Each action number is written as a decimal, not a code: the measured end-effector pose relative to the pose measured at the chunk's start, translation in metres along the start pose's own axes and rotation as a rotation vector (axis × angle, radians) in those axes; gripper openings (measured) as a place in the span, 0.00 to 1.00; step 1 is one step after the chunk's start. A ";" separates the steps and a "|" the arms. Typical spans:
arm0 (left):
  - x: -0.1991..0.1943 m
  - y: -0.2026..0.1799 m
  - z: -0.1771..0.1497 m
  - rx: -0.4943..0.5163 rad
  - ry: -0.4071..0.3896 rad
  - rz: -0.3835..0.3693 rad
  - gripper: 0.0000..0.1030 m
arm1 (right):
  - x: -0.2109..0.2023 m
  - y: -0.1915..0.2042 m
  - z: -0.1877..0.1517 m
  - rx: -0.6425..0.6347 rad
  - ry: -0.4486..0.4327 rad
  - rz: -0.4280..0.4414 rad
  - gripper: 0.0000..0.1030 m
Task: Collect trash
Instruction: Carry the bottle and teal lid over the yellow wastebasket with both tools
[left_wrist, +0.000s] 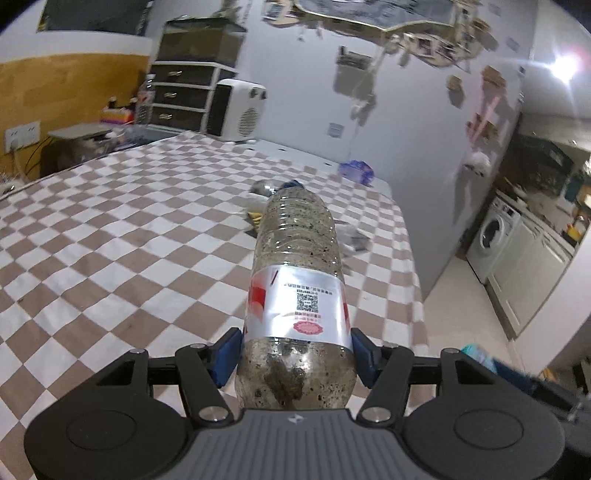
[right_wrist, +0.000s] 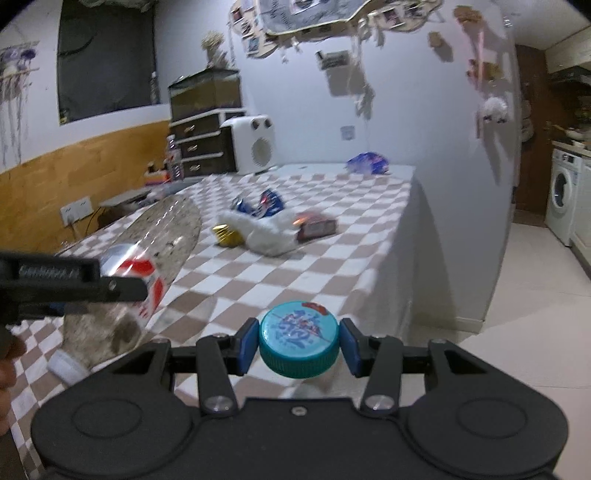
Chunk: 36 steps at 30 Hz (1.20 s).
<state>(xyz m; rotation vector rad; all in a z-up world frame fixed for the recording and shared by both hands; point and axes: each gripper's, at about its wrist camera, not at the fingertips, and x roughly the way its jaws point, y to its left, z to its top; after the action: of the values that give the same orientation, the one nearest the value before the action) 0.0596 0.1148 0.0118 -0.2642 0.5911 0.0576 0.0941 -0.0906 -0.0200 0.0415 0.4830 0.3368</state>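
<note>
At the far left of the right wrist view, the left gripper (right_wrist: 122, 291) reaches in from the edge with a dirty plastic bottle (right_wrist: 155, 251) clamped between its blue pads; in its own view the left gripper (left_wrist: 295, 350) grasps that bottle (left_wrist: 295, 280) low on the body, just under the silver and red label, so the bottle's long axis runs straight forward along the fingers and away from the camera, far end tilted out over the checkered table (left_wrist: 110, 229). Moving right, the remaining litter lies further out on the table, well apart from both grippers: a small gold wrapper (right_wrist: 227, 234), a white crumpled tissue (right_wrist: 269, 232), a blue snack wrapper (right_wrist: 262, 203) behind it, a dark red packet (right_wrist: 317, 227) and, near the far edge, a blue and white bag (right_wrist: 367, 163). In the near centre, the right gripper (right_wrist: 298, 345) is clenched on a teal bottle cap (right_wrist: 298, 341), printed top facing up, held above the near edge of the table. Both hands are full, so neither can take more trash; the cap sits just right of the bottle's near end, which suggests the next move is carrying both to a bin, none of which is visible here. Further right are the floor and a washing machine (right_wrist: 563, 192).
</note>
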 end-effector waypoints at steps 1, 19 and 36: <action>-0.001 -0.006 -0.002 0.015 -0.001 -0.005 0.61 | -0.004 -0.005 0.001 0.004 -0.008 -0.012 0.47; 0.011 -0.128 -0.020 0.243 0.030 -0.172 0.61 | -0.078 -0.097 0.005 0.068 -0.084 -0.196 0.47; 0.094 -0.225 -0.058 0.356 0.290 -0.303 0.61 | -0.087 -0.183 -0.033 0.182 -0.001 -0.353 0.47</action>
<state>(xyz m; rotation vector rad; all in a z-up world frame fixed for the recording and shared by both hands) 0.1353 -0.1194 -0.0351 -0.0125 0.8302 -0.3818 0.0633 -0.2930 -0.0317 0.1312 0.5087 -0.0542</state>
